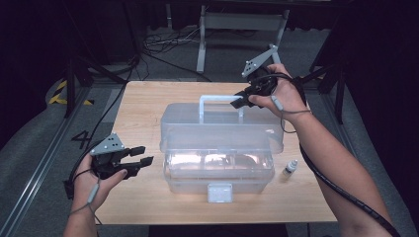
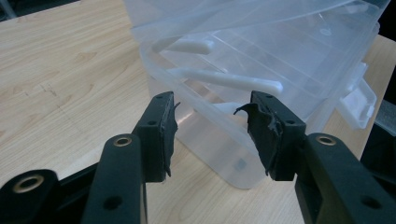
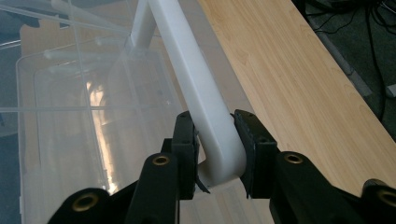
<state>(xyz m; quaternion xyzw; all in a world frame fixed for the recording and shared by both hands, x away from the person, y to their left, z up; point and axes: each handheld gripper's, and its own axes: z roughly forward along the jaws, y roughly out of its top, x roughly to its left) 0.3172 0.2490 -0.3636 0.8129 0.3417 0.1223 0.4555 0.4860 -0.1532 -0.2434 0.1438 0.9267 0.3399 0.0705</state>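
surface (image 1: 148,98): light wood-grain top
on it, middle: clear plastic toolbox (image 1: 217,148)
on it, right of box: small dropper bottle (image 1: 290,168), upright

My left gripper (image 1: 143,155) & right gripper (image 1: 239,98): black two-jaw tongs w/ brass-ringed screw holes, worn torn rubber pads (image 2: 263,130), grey three-cornered top plates, thick black cables trailing. My forearms are bare, no sleeves.
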